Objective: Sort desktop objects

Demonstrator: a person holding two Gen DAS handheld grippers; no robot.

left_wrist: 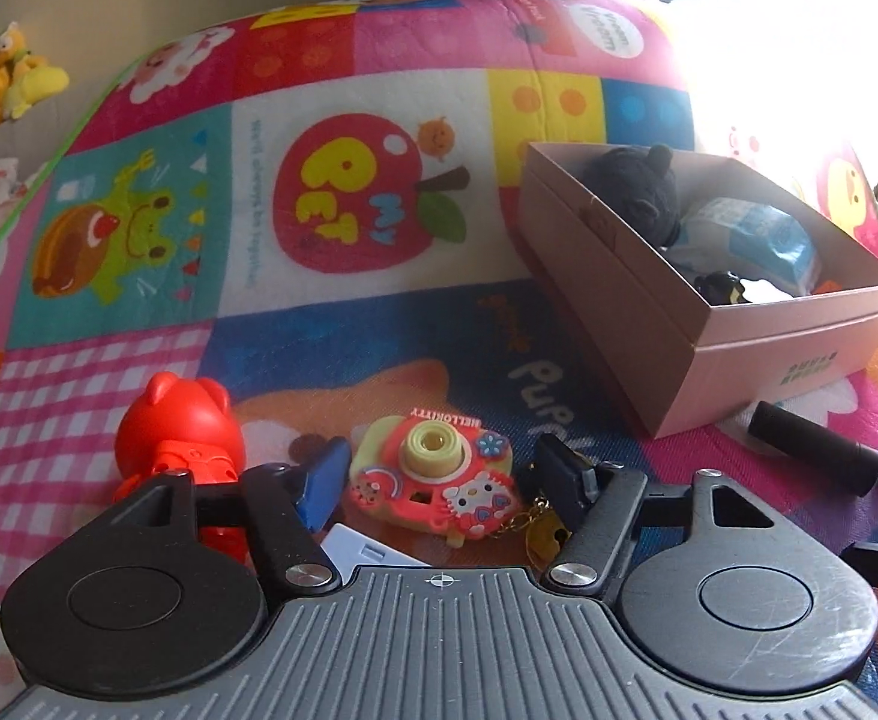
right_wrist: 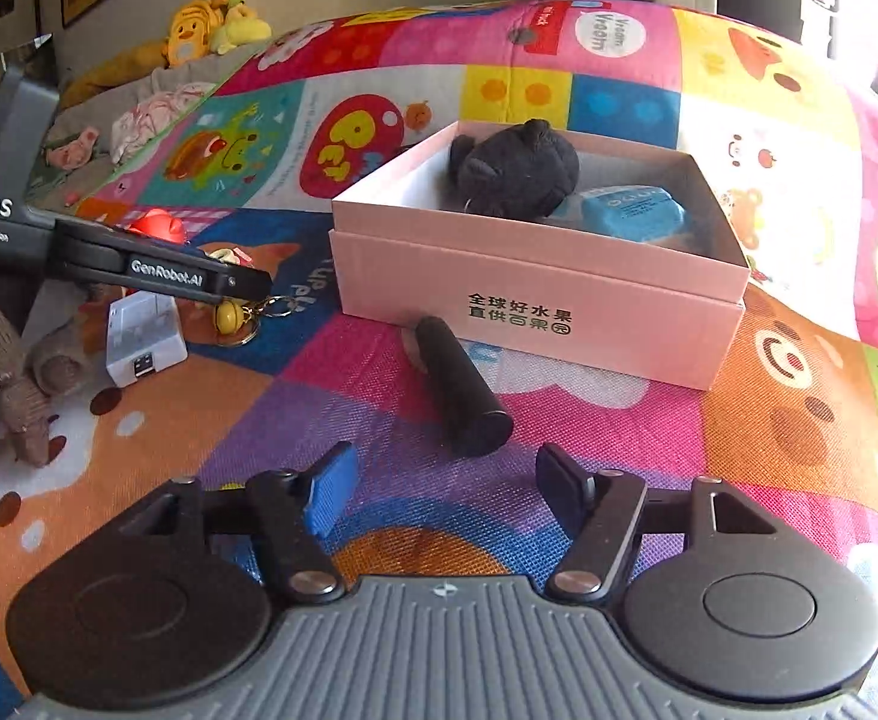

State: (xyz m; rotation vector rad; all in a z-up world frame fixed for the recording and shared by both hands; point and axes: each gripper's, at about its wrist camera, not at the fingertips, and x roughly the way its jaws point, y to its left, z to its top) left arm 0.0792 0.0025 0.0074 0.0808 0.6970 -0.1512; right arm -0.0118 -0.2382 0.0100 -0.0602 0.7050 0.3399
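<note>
The left gripper (left_wrist: 439, 471) sits around a small pink and yellow toy camera (left_wrist: 432, 474) with a cat picture and a round yellow lens. The toy lies between its blue pad and black pad. I cannot tell if the pads press on it. A gold bell on a key ring (left_wrist: 544, 531) lies just right of the toy. A shiny red plastic bear (left_wrist: 177, 438) stands to the left. A white flat plug box (right_wrist: 144, 336) lies near them.

The right gripper (right_wrist: 448, 492) is let go, with nothing between its pads. A black round tube (right_wrist: 463, 390) lies on the bright cartoon play mat (right_wrist: 739, 450) just past it, and its far end is close to the pink cardboard box (right_wrist: 535, 294).

Inside the box sit a fuzzy black plush bear (right_wrist: 517, 168) and a soft blue packet (right_wrist: 631, 213). Far away on the left lie yellow stuffed toys (right_wrist: 210, 24).
</note>
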